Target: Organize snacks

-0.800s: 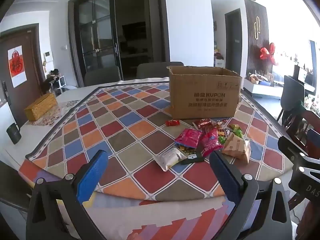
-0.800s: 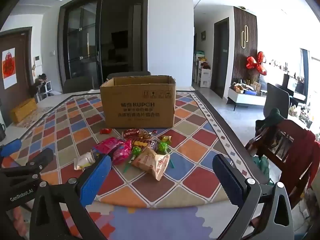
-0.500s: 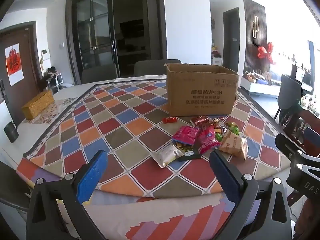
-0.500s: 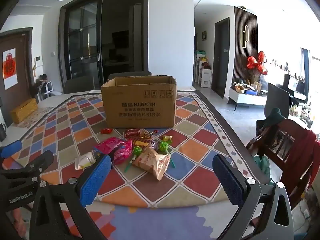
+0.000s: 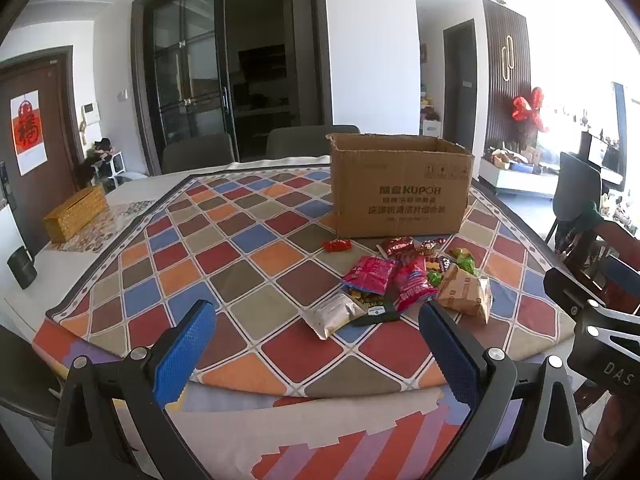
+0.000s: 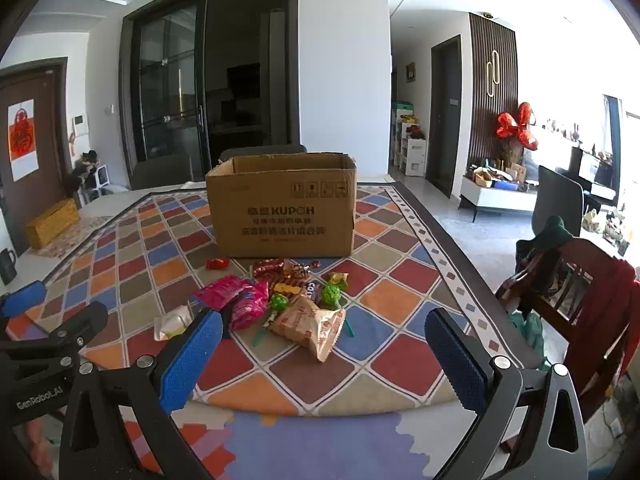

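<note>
A pile of snacks (image 5: pixel 404 276) (image 6: pixel 280 300) lies on the checkered cloth just in front of an open cardboard box (image 5: pixel 400 188) (image 6: pixel 282 208). It holds pink bags (image 5: pixel 370 274), a tan paper bag (image 6: pixel 312 326), a pale pouch (image 5: pixel 334 314) and small candies. A red candy (image 5: pixel 337 245) lies apart at the left. My left gripper (image 5: pixel 316 336) hovers open near the table's front edge, short of the pile. My right gripper (image 6: pixel 324 340) is open too, with the tan bag seen between its fingers but farther off. Both are empty.
A woven yellow box (image 5: pixel 74 212) and a dark mug (image 5: pixel 22 268) sit at the table's left. Grey chairs (image 5: pixel 196 152) stand behind the table. A wooden chair with red cloth (image 6: pixel 580 292) is at the right, off the table.
Both views have shifted only slightly; the left gripper has drifted a little, so the box and pile sit slightly lower in its view. Both grippers stay wide open and empty.
</note>
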Demonstrator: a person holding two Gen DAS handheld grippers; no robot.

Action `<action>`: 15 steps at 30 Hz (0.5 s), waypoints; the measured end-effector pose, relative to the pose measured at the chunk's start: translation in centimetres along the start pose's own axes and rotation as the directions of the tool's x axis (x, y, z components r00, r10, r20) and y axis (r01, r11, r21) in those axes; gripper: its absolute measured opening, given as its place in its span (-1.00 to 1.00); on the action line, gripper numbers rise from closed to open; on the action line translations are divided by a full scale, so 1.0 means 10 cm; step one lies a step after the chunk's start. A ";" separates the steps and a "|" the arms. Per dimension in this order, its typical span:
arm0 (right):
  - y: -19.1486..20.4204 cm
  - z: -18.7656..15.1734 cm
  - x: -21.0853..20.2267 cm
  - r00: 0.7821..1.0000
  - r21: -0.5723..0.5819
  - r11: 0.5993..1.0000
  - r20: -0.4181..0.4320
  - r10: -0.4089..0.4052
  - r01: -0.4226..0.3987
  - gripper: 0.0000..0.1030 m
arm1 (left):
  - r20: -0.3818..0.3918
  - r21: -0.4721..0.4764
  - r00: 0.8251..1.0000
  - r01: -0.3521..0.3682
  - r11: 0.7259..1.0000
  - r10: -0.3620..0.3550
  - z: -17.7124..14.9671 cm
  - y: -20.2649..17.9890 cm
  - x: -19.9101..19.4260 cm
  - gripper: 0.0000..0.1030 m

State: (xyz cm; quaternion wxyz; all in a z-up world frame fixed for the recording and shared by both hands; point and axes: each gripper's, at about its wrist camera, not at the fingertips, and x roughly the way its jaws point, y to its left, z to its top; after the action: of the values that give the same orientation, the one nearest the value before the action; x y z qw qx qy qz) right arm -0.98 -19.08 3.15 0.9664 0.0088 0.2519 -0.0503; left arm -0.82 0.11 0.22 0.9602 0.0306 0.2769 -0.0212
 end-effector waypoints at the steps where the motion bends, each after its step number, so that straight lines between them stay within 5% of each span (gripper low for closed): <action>1: 0.00 0.01 0.03 1.000 0.000 1.000 0.000 0.000 0.000 0.99 | 0.001 0.000 1.000 -0.001 1.000 0.001 0.00 0.00 0.00 1.00; 15: -0.03 0.01 0.00 1.000 0.002 1.000 0.003 0.001 -0.001 0.99 | 0.000 0.000 1.000 0.002 1.000 -0.002 0.01 0.00 -0.01 1.00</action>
State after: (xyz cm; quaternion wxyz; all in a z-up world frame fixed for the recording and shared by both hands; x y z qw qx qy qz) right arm -0.98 -19.41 3.25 0.9668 0.0097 0.2505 -0.0498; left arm -0.82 0.12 0.32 0.9601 0.0304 0.2770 -0.0222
